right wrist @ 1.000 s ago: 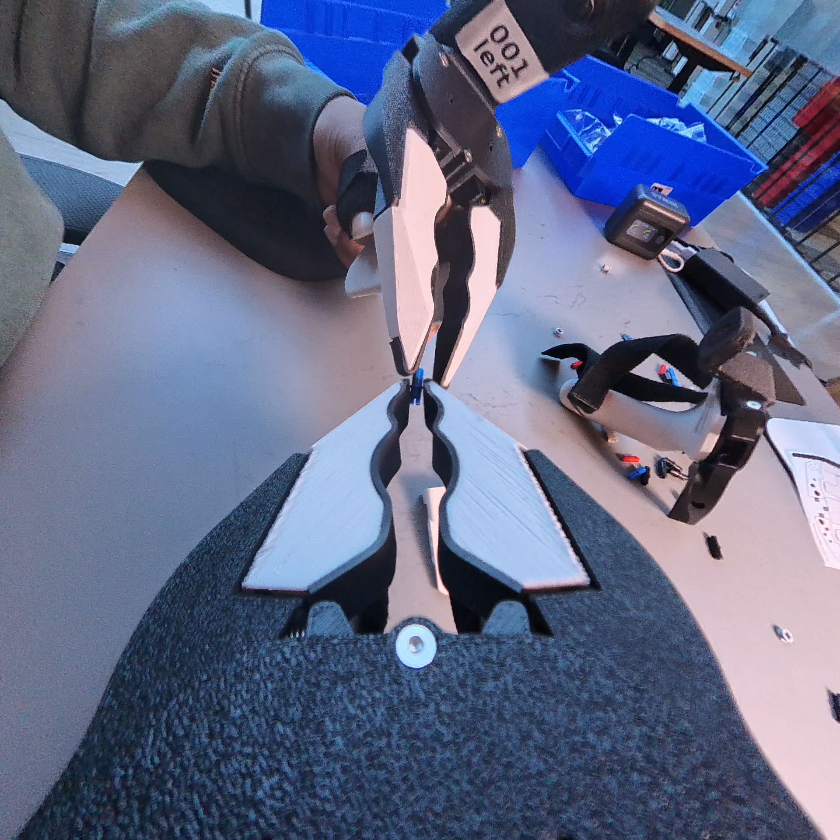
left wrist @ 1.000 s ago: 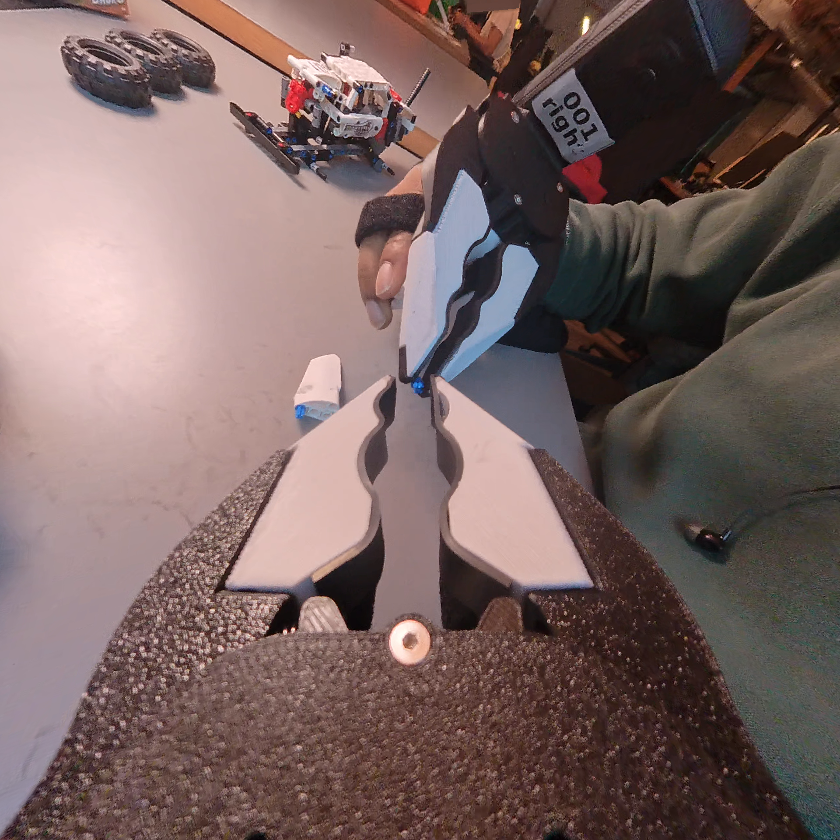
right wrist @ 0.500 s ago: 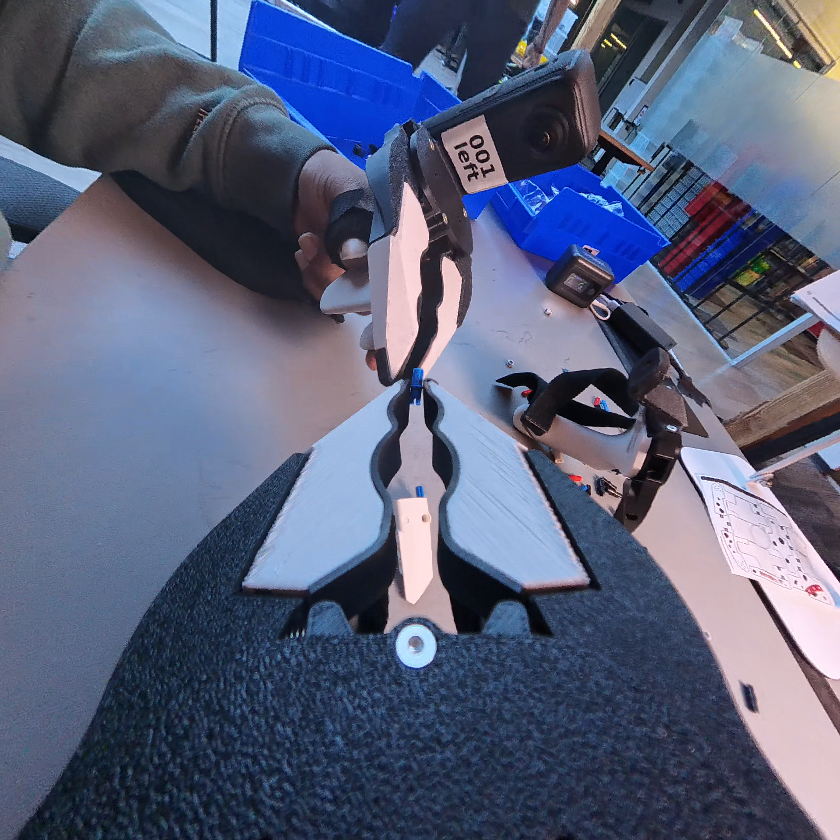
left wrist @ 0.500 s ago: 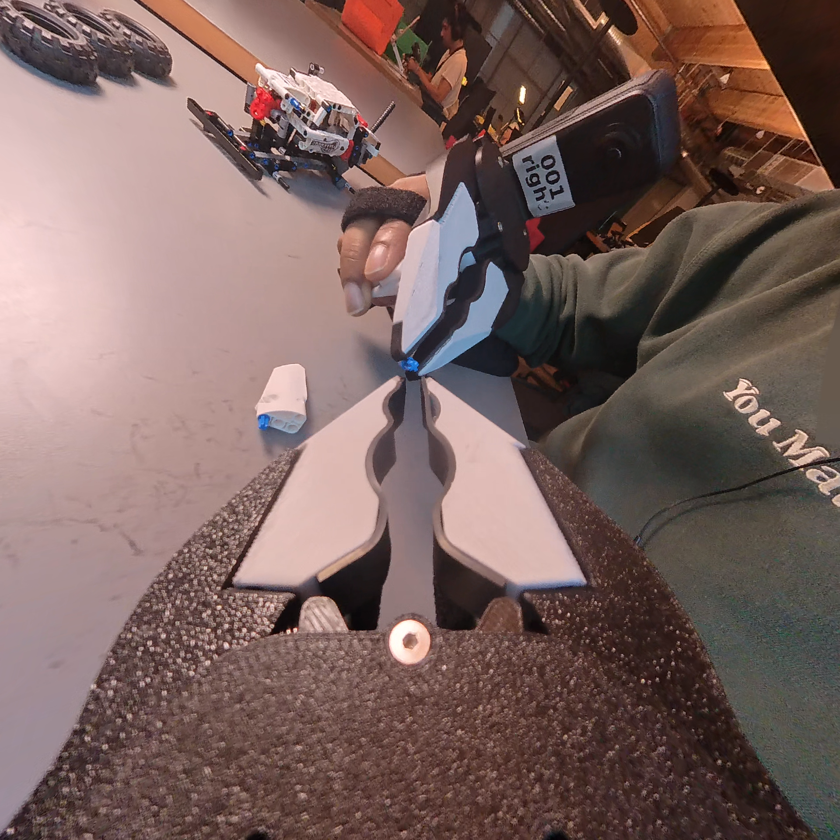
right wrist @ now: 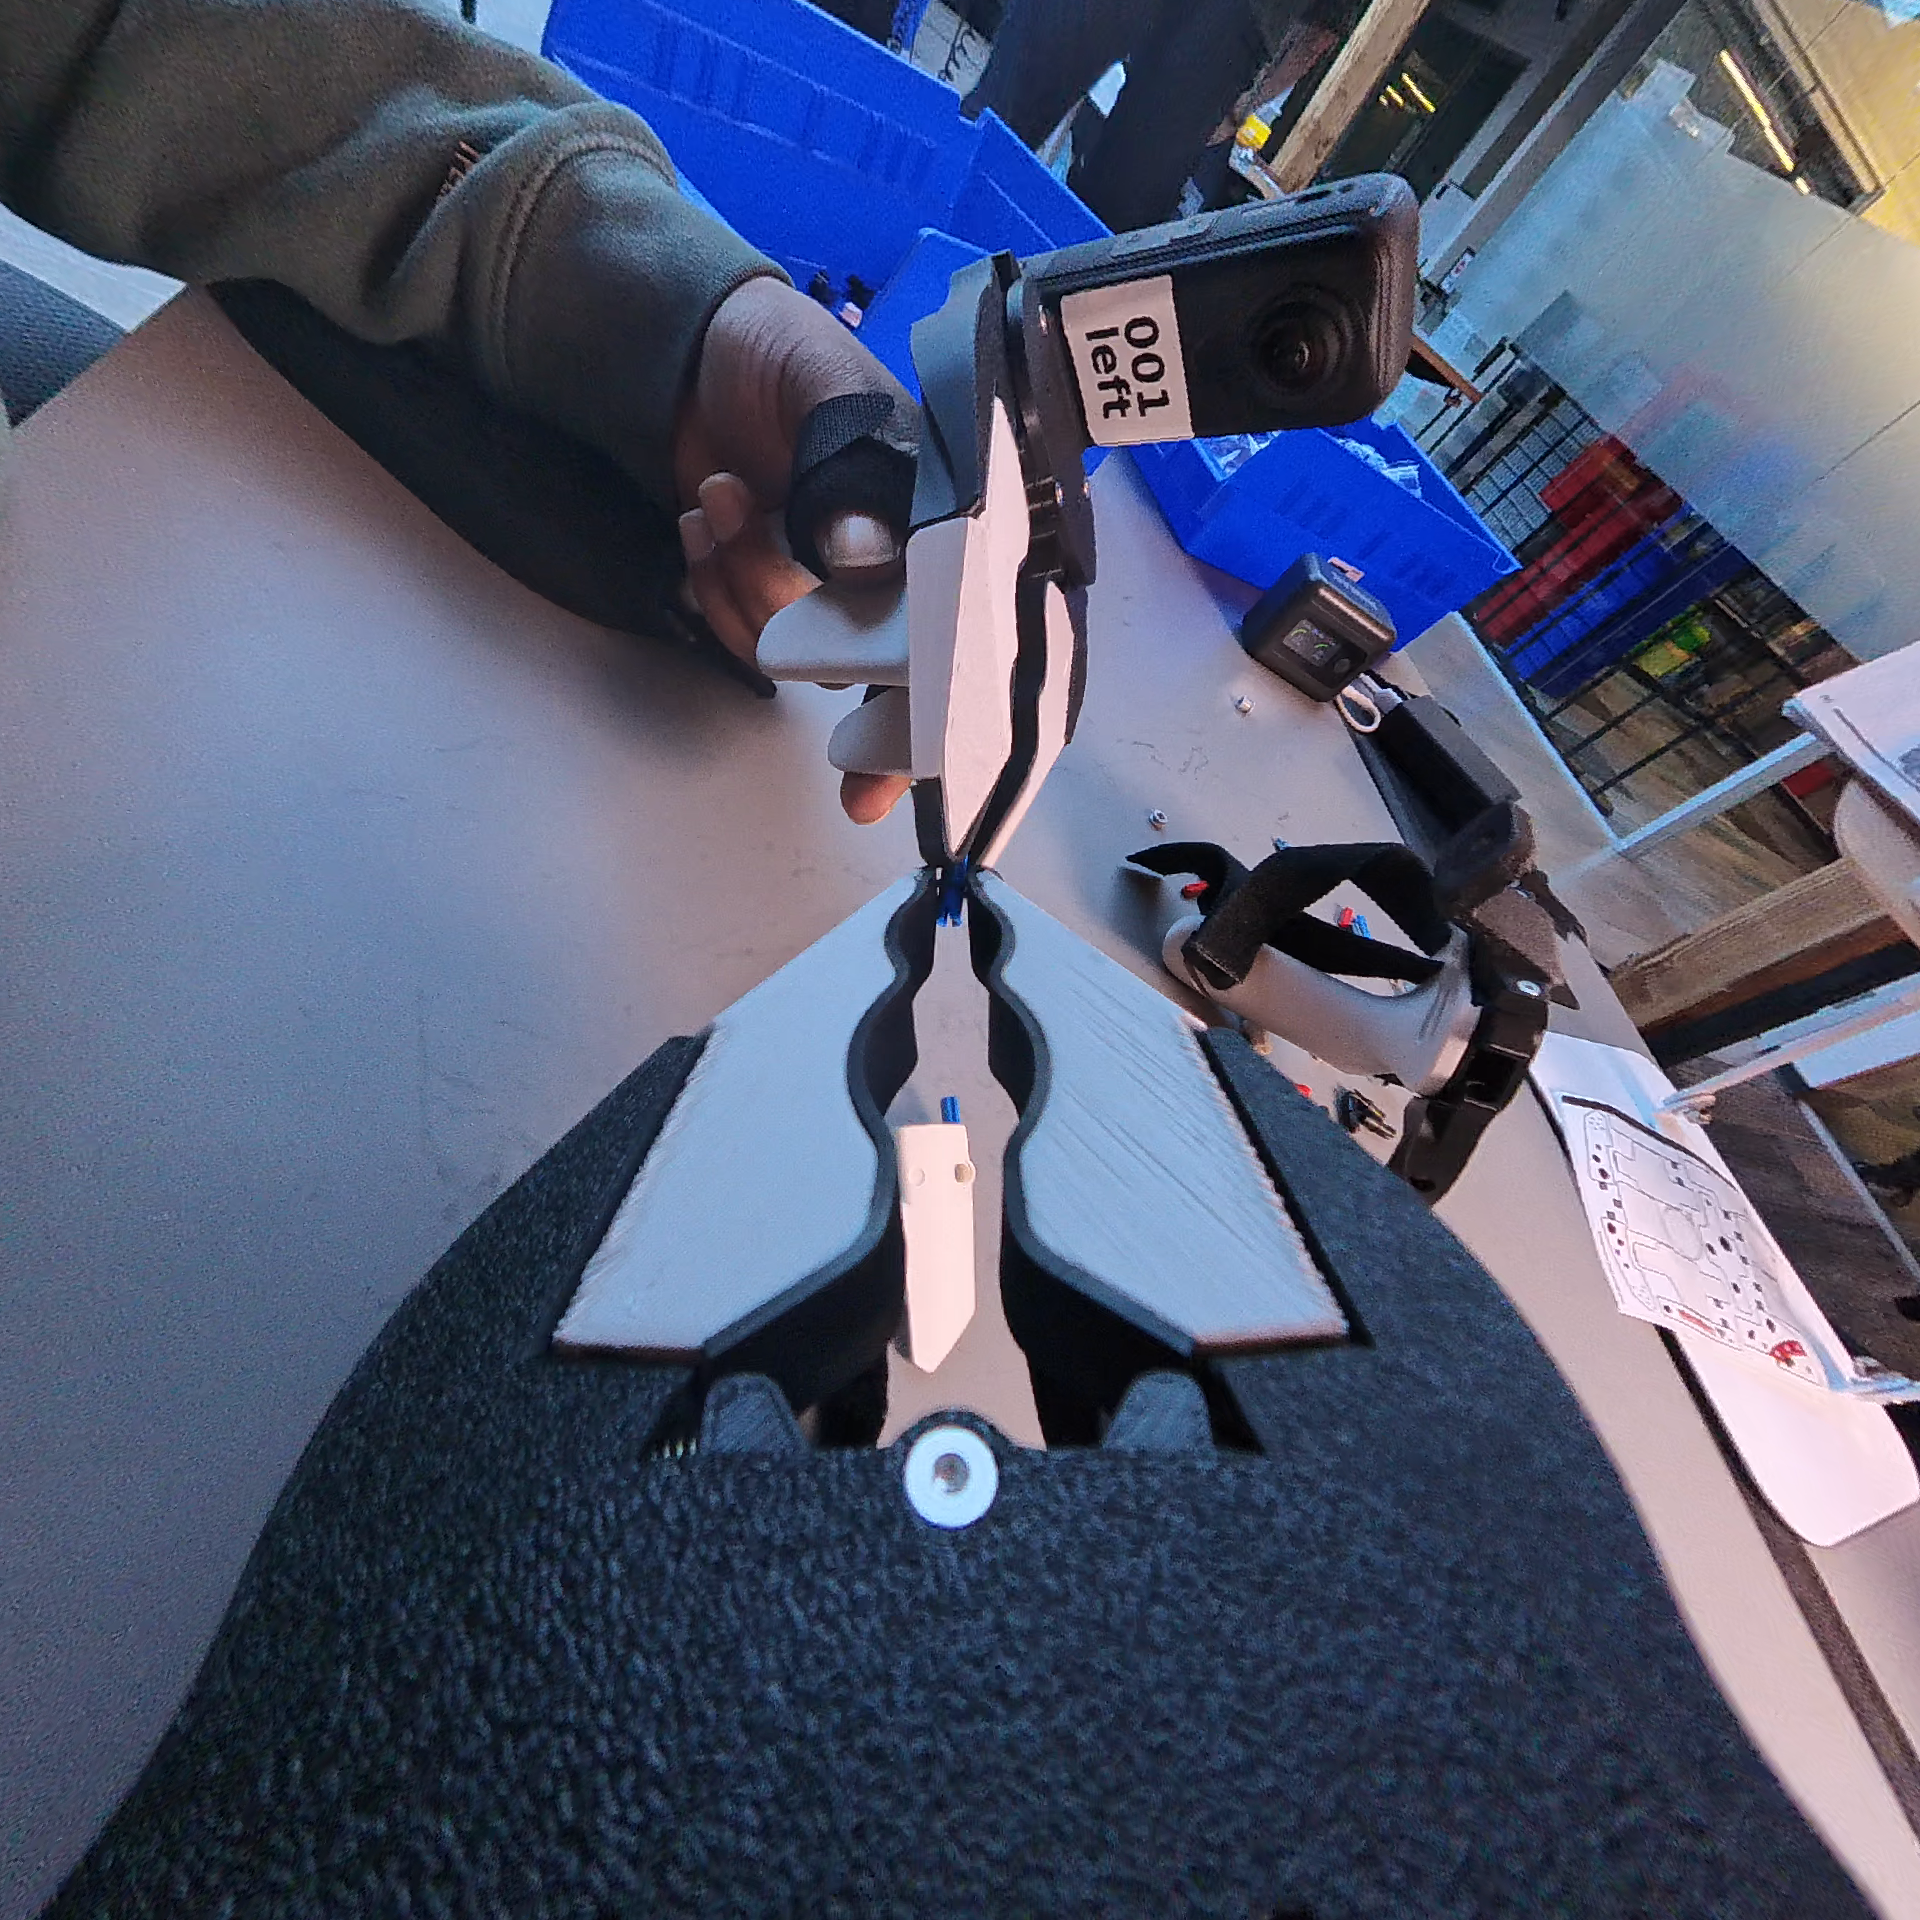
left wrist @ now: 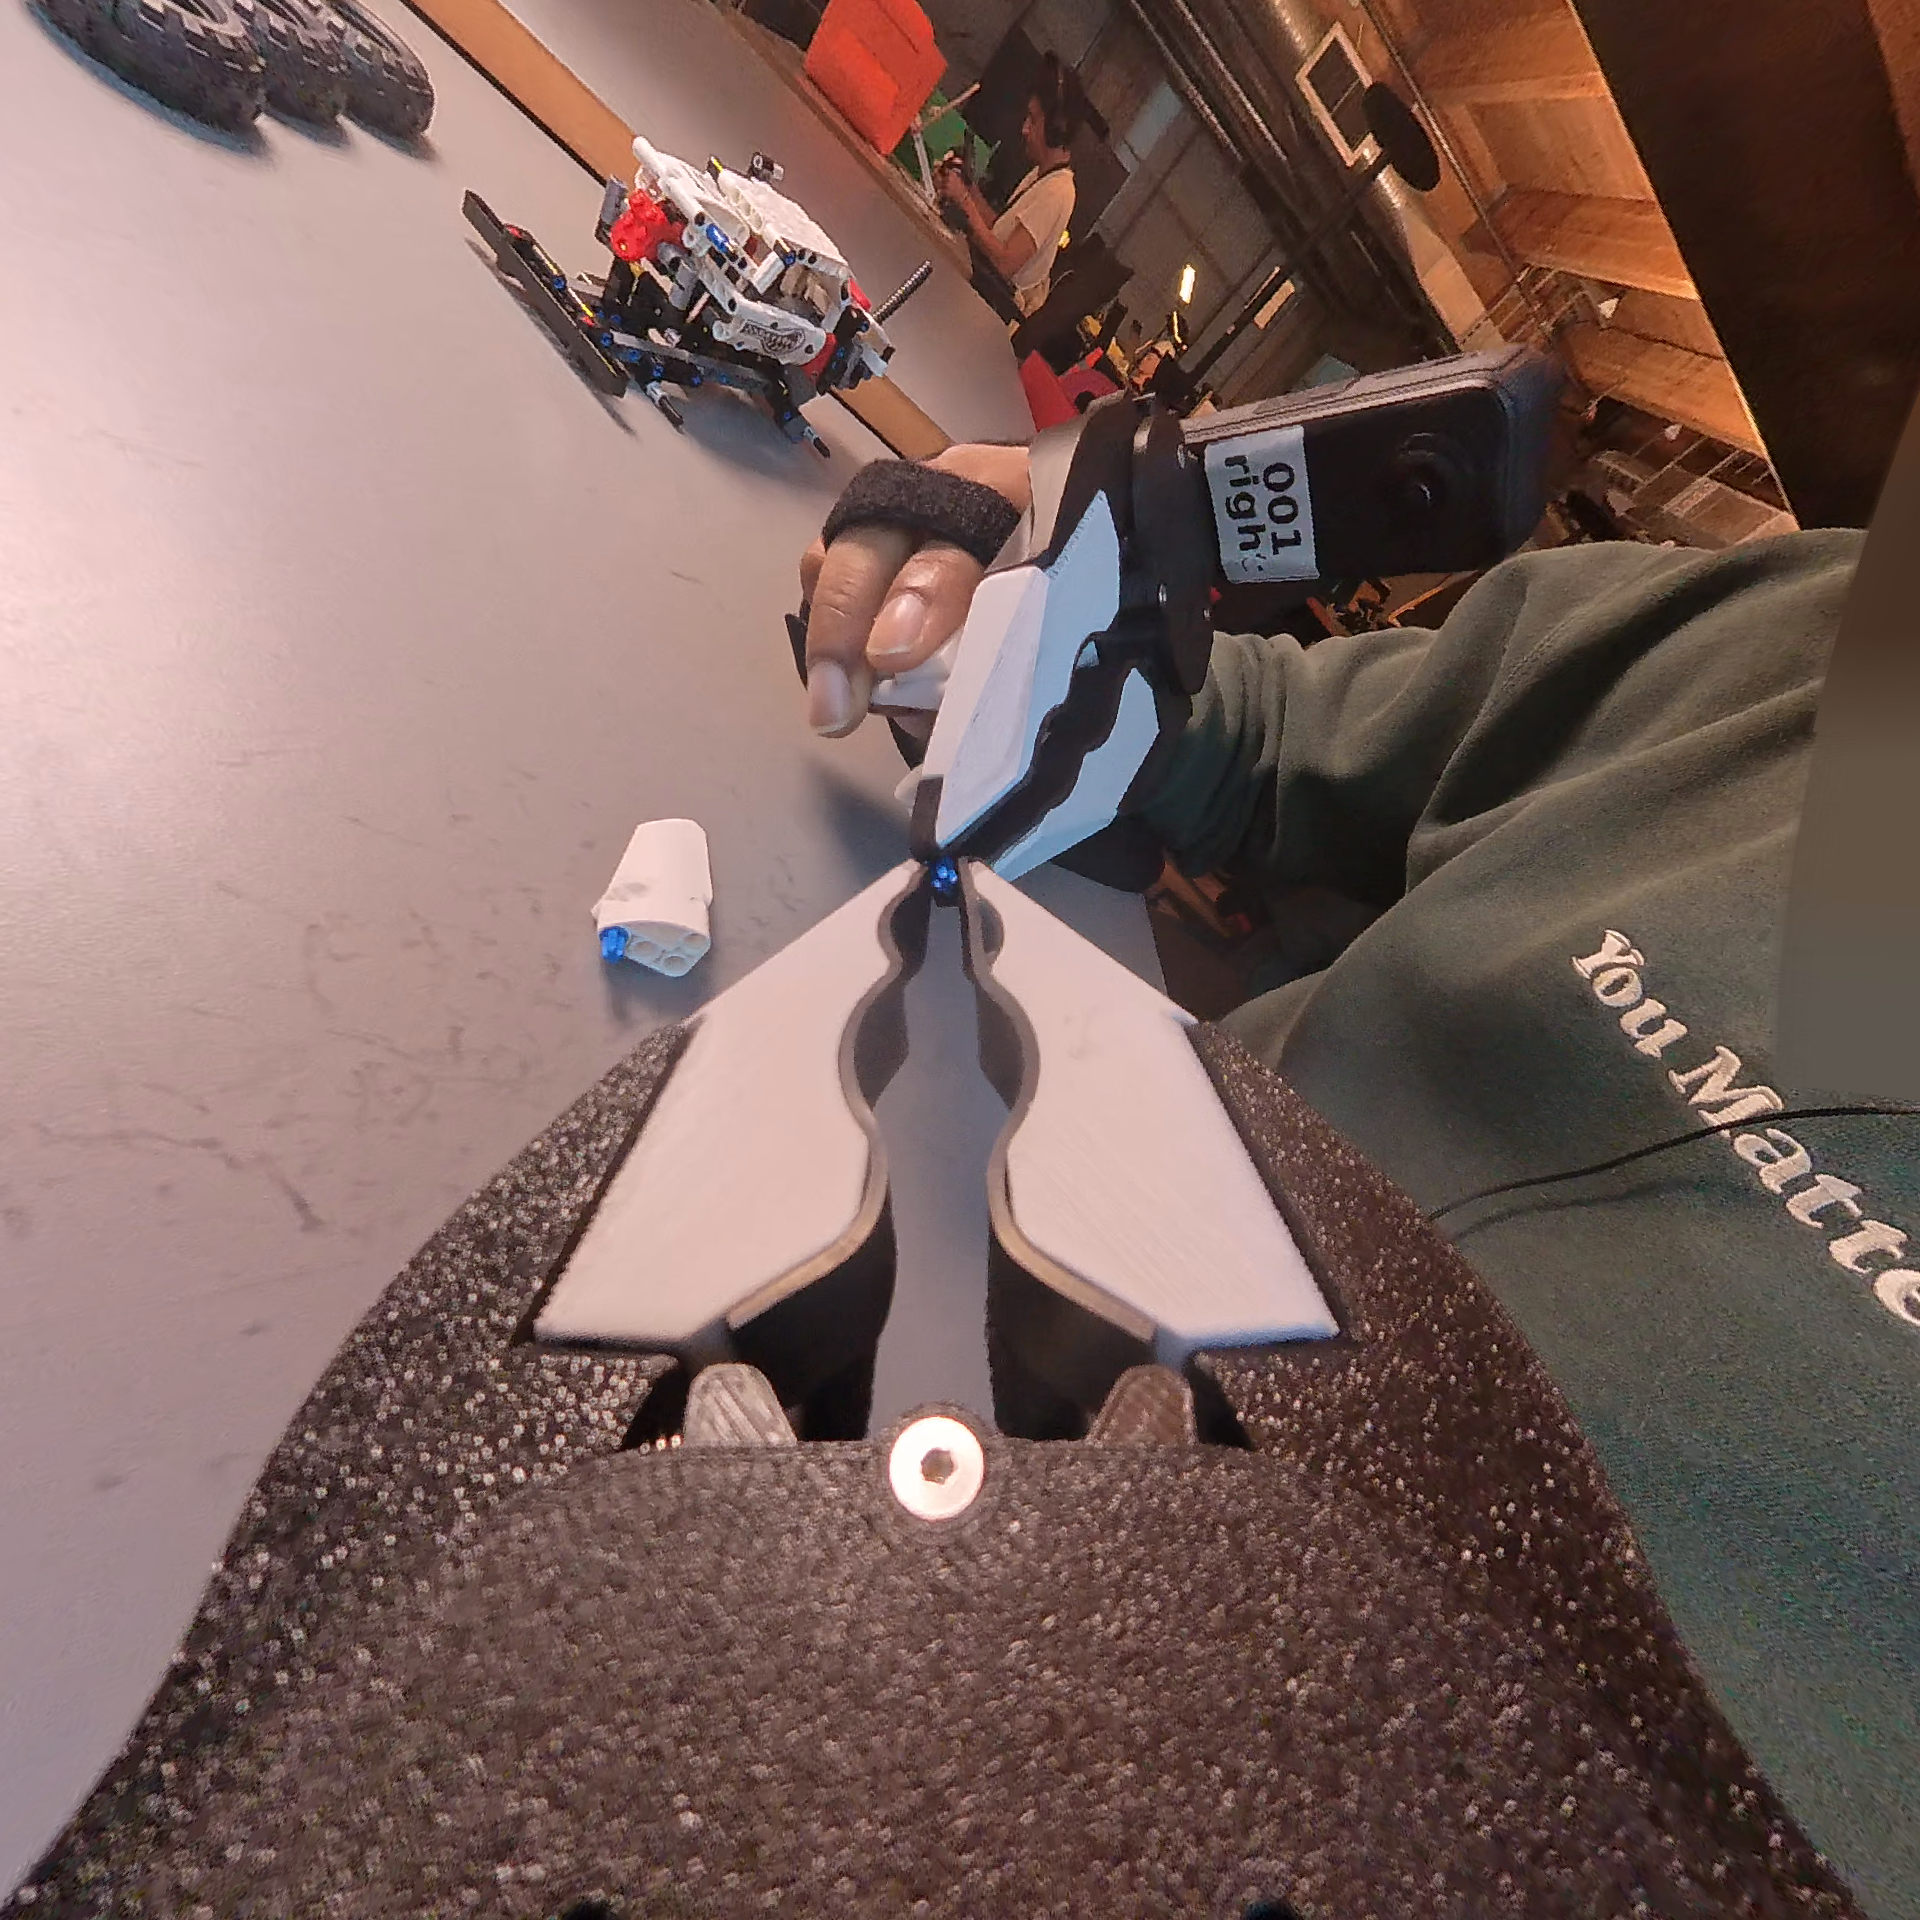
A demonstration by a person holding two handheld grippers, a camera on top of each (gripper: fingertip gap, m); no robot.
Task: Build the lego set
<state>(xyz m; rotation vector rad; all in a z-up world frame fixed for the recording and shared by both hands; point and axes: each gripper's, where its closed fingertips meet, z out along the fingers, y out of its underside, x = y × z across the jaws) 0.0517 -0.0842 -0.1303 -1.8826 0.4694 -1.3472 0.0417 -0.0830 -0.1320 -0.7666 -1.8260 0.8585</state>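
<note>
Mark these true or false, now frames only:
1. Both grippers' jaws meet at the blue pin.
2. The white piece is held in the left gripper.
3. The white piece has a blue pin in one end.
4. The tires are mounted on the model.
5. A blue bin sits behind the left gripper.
1. True: the left gripper and right gripper meet tip to tip at the blue pin.
2. False: the white piece lies on the table, beside the jaws.
3. True.
4. False: the tires lie apart from the model.
5. True: the blue bin.
</note>
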